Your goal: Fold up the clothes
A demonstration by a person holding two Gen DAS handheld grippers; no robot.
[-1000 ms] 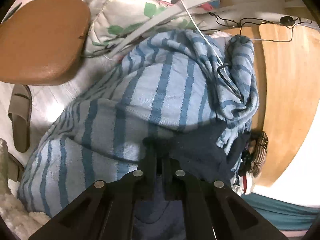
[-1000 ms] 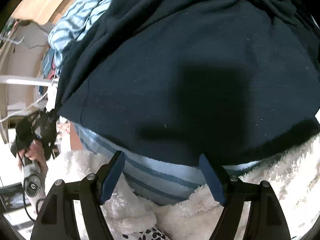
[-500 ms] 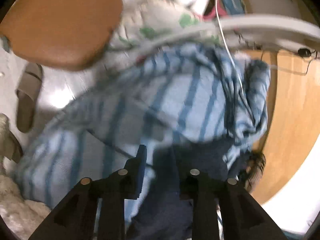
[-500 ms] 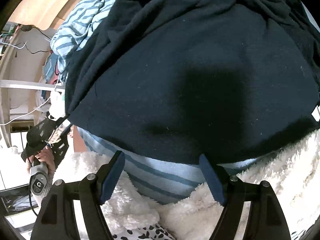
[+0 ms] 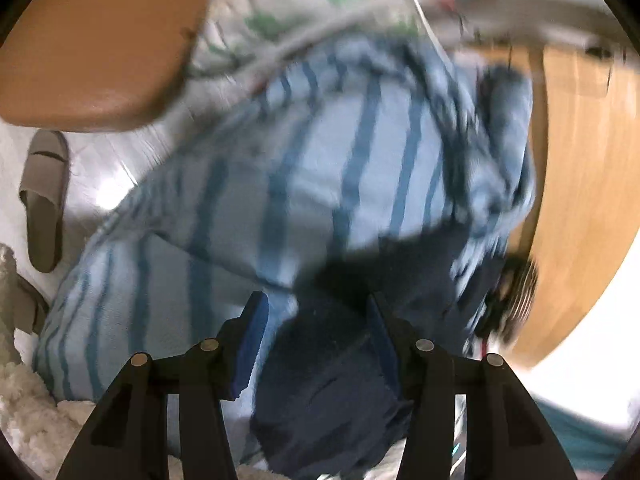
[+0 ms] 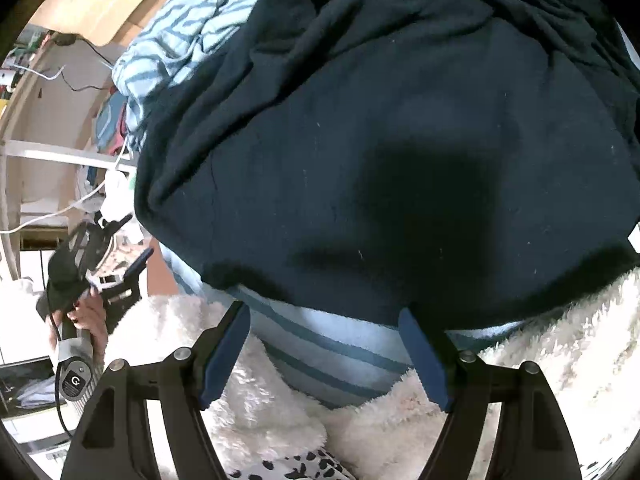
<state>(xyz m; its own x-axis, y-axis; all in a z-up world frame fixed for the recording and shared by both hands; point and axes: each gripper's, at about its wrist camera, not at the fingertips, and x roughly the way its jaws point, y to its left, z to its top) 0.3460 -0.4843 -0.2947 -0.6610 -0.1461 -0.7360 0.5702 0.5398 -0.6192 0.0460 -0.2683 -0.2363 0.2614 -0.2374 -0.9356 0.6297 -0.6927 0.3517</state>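
Note:
A dark navy garment point(image 6: 380, 140) lies spread over a light-blue striped cloth point(image 6: 332, 356) on a white fluffy blanket point(image 6: 540, 340). In the left wrist view the striped cloth point(image 5: 320, 160) fills the middle, and a navy garment edge point(image 5: 340, 380) lies between the fingers of my left gripper point(image 5: 318, 320). Its jaws are opening and the pads stand clear of the fabric. My right gripper point(image 6: 324, 336) hangs open above the navy hem and the striped strip, holding nothing. The left gripper point(image 6: 100, 256) also shows at the left of the right wrist view, held by a hand point(image 6: 86, 316).
A brown stool seat point(image 5: 96, 40) and a grey slipper point(image 5: 44, 200) on the pale floor lie to the left. A wooden tabletop point(image 5: 580, 200) curves along the right. A floral cloth point(image 5: 280, 12), a white bar and cables sit behind the pile.
My left gripper's jaws, earlier shut on the navy garment's edge, have spread apart and let it go; its view is blurred from motion. The right gripper has stayed open and still.

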